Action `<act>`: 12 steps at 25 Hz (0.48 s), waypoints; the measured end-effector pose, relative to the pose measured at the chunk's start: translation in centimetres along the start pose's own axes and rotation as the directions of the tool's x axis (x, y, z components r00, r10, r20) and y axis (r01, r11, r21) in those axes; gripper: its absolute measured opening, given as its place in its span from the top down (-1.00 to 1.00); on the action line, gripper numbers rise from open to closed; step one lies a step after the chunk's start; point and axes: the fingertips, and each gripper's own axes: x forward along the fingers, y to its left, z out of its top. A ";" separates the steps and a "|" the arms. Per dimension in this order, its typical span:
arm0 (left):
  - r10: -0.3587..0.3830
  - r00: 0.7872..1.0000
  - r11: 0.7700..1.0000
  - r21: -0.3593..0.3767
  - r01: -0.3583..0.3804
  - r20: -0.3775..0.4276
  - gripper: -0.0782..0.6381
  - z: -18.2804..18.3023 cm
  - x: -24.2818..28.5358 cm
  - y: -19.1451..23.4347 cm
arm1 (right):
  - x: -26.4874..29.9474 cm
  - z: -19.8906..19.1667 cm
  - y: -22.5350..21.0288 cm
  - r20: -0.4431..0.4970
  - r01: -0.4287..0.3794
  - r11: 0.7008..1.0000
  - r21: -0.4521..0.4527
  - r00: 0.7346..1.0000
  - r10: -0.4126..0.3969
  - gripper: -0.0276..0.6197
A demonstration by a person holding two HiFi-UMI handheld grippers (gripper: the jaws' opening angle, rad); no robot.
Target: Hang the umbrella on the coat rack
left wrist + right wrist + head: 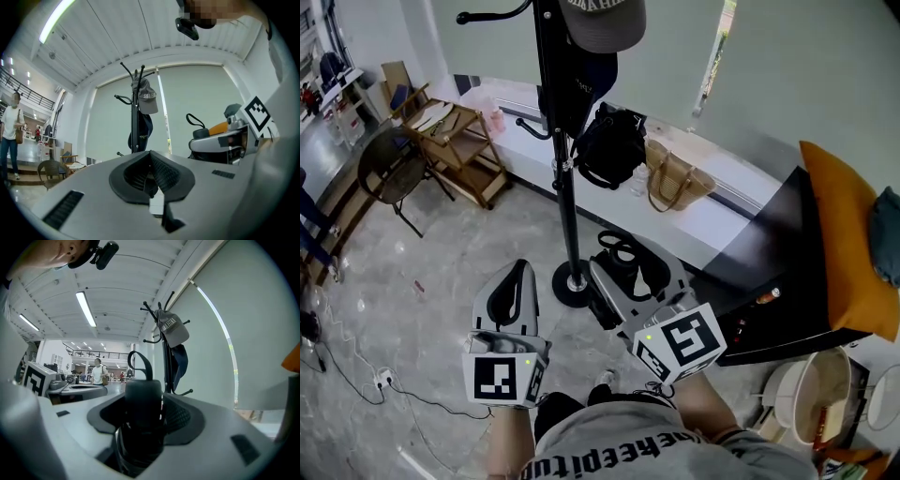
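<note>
Right gripper: jaws clamped on the umbrella. It is folded and black, handle end up between the pads, with the wrist strap looping above it. In the head view the umbrella sits low in the frame, at about 4 o'clock of the coat rack's round base and just beside it.

Left gripper: jaws closed on each other, nothing between them. In the head view it is at 9 o'clock of the right gripper, and the two are apart.

Coat rack: black pole, upright on the pale stone floor, at 12 o'clock of both grippers. A grey cap is on top with a dark navy cap under it. A bare hook arm sticks out at 10 o'clock.

Behind the rack, a white ledge along the wall carries a black bag and, at its 3 o'clock, a tan tote. A wooden cart and a dark chair stand at 10 o'clock. At 3 o'clock there is an orange cushion beside a black table.
</note>
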 end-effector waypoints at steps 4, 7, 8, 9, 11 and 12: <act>0.024 1.000 1.000 0.007 -0.024 -0.005 0.74 0.0 -0.1 -0.4 | 0.0 0.0 -0.3 0.005 -0.027 1.000 0.001 1.000 0.027 0.17; 0.028 0.999 0.999 0.018 -0.028 -0.015 0.74 -0.2 0.0 -0.8 | 0.1 -0.2 -0.5 0.007 -0.039 0.999 0.010 0.999 0.039 0.17; 0.029 0.999 0.999 0.021 -0.029 -0.017 0.74 -0.2 0.0 -0.9 | 0.1 -0.3 -0.5 0.006 -0.043 0.999 0.015 0.999 0.043 0.17; 0.030 0.999 0.999 0.023 -0.030 -0.019 0.74 -0.2 0.1 -0.9 | 0.2 -0.4 -0.6 0.005 -0.046 0.999 0.020 0.999 0.046 0.17; 0.031 0.999 0.999 0.025 -0.030 -0.023 0.74 -0.3 0.5 -0.8 | 0.5 -0.7 -0.8 0.001 -0.047 0.999 0.028 0.999 0.047 0.17; 0.031 0.999 0.999 0.025 -0.030 -0.025 0.74 -0.4 0.7 -0.7 | 0.8 -0.8 -0.9 -0.001 -0.046 0.998 0.030 0.999 0.046 0.17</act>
